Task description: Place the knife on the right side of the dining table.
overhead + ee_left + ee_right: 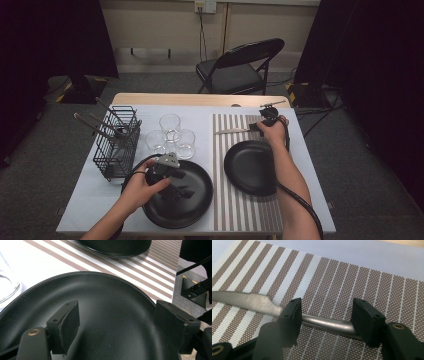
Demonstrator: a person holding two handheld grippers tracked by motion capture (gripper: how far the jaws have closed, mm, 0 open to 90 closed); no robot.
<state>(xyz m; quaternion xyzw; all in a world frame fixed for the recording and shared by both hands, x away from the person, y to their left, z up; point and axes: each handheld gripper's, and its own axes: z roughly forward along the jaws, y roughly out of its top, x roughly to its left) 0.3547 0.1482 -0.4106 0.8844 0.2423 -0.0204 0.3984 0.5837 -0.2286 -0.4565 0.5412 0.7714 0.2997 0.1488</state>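
A place setting takes shape on a surface [90, 200] covered in pale cloth. At the far right, the person's right gripper [261, 126] straddles the handle of a table knife [257, 302], which lies flat on the striped placemat [225, 205] just beyond the far rim of the right-hand black plate [250, 167]. Seen from the right gripper view, the jaws stand apart on either side of the handle, their pads [295, 312] not pressing it; the knife appears to rest on the mat by its own weight, blade pointing left, laid where a diner would expect cutlery beside a plate. Whether it is being set down or about to be lifted cannot be told.

At the near left, the left gripper [176, 187] hovers over the second black plate [200, 200], jaws spread wide with nothing between them, the dark glaze lying open under its pads [68, 325]. That plate sits on the bare cloth, beside the mat rather than on it, likely waiting its turn.

The count: two black plates, one knife on the mat, three clear glasses [170, 136] clustered touching one another, and one black wire cutlery basket [116, 145] at the far left holding several utensils, their handles leaning out. One folding chair [240, 67] stands beyond the surface.
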